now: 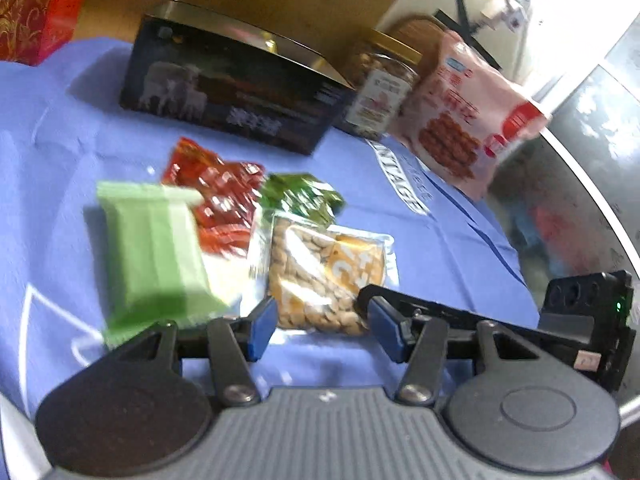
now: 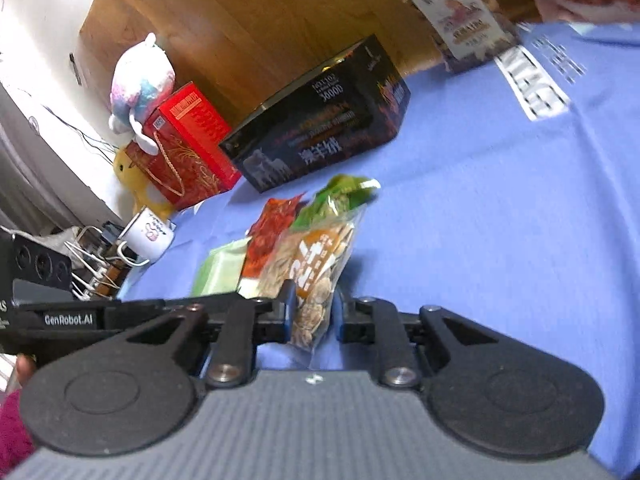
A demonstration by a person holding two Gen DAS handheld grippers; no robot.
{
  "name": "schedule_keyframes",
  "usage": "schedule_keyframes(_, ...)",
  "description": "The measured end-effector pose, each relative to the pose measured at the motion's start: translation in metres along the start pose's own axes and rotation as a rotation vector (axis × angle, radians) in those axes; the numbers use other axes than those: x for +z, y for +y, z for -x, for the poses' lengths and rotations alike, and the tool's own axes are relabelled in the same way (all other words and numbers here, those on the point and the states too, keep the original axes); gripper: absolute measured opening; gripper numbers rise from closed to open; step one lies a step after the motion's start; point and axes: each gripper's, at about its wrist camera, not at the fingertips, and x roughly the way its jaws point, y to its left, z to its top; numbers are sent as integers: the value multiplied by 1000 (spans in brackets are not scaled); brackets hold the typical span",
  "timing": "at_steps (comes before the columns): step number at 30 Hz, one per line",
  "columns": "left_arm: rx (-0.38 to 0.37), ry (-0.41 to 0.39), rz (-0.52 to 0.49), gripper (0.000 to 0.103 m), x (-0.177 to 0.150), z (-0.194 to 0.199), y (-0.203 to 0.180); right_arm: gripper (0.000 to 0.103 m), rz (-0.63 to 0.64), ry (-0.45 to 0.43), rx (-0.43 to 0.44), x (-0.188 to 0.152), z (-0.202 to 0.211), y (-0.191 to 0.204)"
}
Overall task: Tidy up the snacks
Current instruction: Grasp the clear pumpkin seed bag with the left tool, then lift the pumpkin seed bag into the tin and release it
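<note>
A clear packet of nuts with an orange label (image 1: 324,276) lies on the blue cloth (image 1: 440,248) among a green packet (image 1: 156,256), a red packet (image 1: 220,196) and a dark green packet (image 1: 304,196). My left gripper (image 1: 320,326) is open, its blue pads on either side of the nut packet's near end. My right gripper (image 2: 312,314) is shut on the nut packet (image 2: 316,280). The green packet (image 2: 220,268), red packet (image 2: 268,240) and dark green packet (image 2: 336,196) sit just behind it in the right wrist view.
A black box (image 1: 236,92), a jar of nuts (image 1: 380,84) and a pink snack bag (image 1: 468,120) stand at the back of the cloth. A red gift box (image 2: 184,152), a plush toy (image 2: 140,80) and a white mug (image 2: 150,234) are at the left edge.
</note>
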Motion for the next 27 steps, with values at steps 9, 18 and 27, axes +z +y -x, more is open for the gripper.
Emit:
schedule_keyframes(9,-110,69,-54,54,-21,2,-23,16,-110,-62,-15,-33,58,-27)
schedule_keyframes(18,-230,190,-10,63,-2,-47,-42,12,-214,-142,-9,-56,106,-65)
schedule_keyframes(27,-274,195,-22,44,-9,-62,-49,10,-216,-166,34,-56,116,-82)
